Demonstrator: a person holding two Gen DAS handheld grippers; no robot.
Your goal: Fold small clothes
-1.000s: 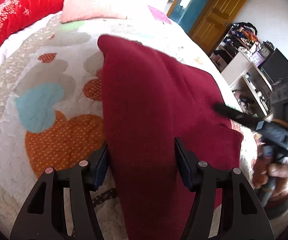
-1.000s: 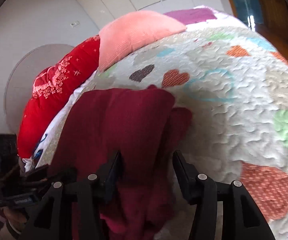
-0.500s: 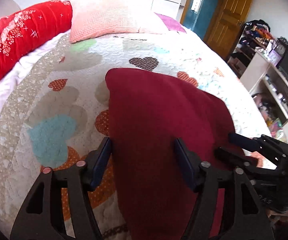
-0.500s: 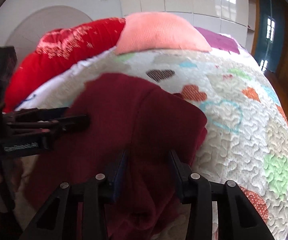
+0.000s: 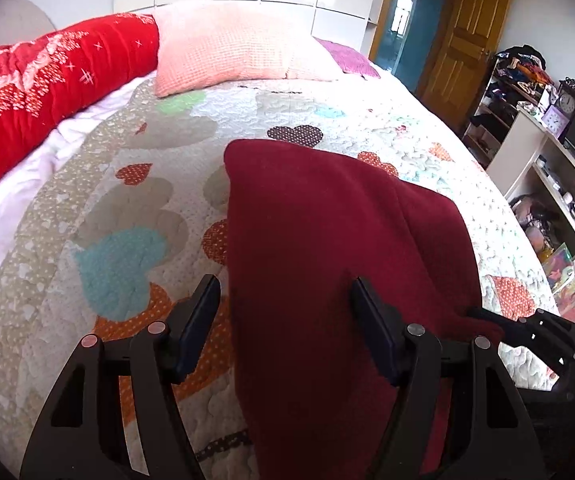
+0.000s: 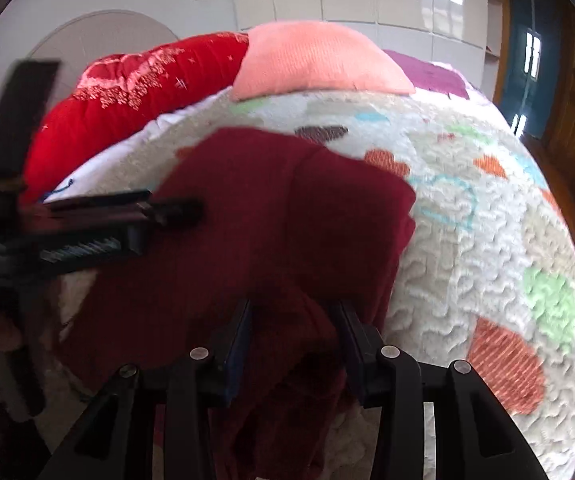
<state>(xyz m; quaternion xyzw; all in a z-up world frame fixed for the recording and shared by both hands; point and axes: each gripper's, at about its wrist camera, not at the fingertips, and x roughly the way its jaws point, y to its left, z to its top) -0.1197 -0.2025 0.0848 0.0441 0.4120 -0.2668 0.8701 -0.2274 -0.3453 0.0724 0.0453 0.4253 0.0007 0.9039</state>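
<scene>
A dark red knitted garment (image 5: 327,240) is spread on the heart-patterned quilted bed (image 5: 127,200); its near edge is straddled by the open left claw (image 5: 285,320) and the open right claw (image 6: 293,334)

Left wrist view: low over bed (image 5: 135,184), close, facing headboard end along own gripper (image 5: 285,320); shelves at right edge. Right wrist view: low at bed (image 6: 487,240) edge, close, facing same way. Shared: maroon garment (image 5: 327,240) (image 6: 267,220), pink pillow (image 5: 227,48) (image 6: 315,60), red bolster (image 5: 47,76) (image 6: 139,92). Each view catches other gripper.
</scene>
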